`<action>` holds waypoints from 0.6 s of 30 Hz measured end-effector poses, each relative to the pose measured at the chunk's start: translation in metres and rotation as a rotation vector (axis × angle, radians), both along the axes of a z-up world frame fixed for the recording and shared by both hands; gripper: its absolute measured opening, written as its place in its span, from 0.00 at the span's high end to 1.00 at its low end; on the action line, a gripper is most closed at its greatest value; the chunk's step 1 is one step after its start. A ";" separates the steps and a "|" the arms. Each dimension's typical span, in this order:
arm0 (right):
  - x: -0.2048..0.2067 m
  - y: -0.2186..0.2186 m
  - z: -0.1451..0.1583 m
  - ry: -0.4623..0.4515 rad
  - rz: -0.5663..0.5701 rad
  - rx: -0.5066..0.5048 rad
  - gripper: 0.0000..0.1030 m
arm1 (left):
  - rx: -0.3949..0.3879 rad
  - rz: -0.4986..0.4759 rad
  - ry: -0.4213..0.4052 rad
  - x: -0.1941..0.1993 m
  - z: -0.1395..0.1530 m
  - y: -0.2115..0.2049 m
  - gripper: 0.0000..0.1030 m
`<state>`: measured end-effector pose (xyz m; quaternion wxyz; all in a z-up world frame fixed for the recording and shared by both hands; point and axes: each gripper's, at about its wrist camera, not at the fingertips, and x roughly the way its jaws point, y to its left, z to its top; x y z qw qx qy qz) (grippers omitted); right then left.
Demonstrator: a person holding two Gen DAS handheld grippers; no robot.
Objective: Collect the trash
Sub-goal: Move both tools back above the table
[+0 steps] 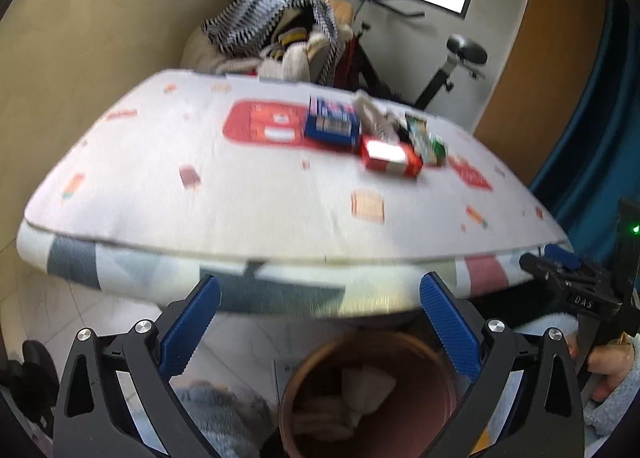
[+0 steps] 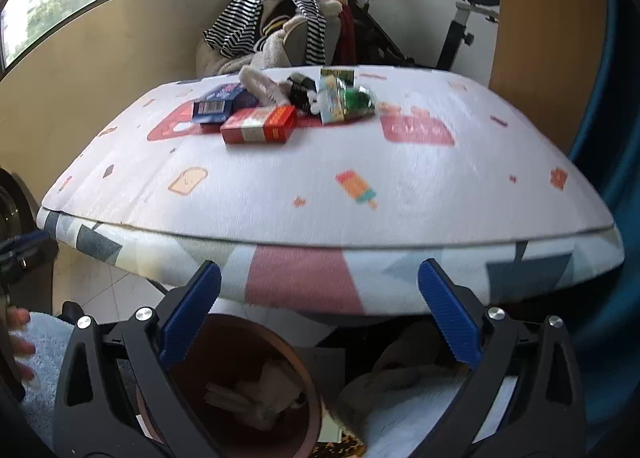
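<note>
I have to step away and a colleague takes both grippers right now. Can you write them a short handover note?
Left gripper: open, holding nothing, above the brown bin.
Right gripper: open, holding nothing, in front of the table's near edge.
On the table, far side: red box, blue box, green wrapper, plus white and black crumpled bits beside them.
Done: the bin, on the floor below the table edge, already holds some crumpled white paper.
Left: pick up the table items and drop them in the bin.
</note>
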<state>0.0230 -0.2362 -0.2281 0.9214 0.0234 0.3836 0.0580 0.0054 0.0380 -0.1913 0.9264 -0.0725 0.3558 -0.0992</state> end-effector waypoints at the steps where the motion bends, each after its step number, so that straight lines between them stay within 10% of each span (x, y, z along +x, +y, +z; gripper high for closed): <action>1: 0.005 -0.003 0.002 0.013 0.035 0.040 0.06 | 0.006 0.006 -0.017 0.001 0.004 0.000 0.05; 18: 0.065 -0.016 0.013 0.049 0.130 0.053 0.05 | 0.124 -0.032 -0.109 0.045 0.042 -0.011 0.05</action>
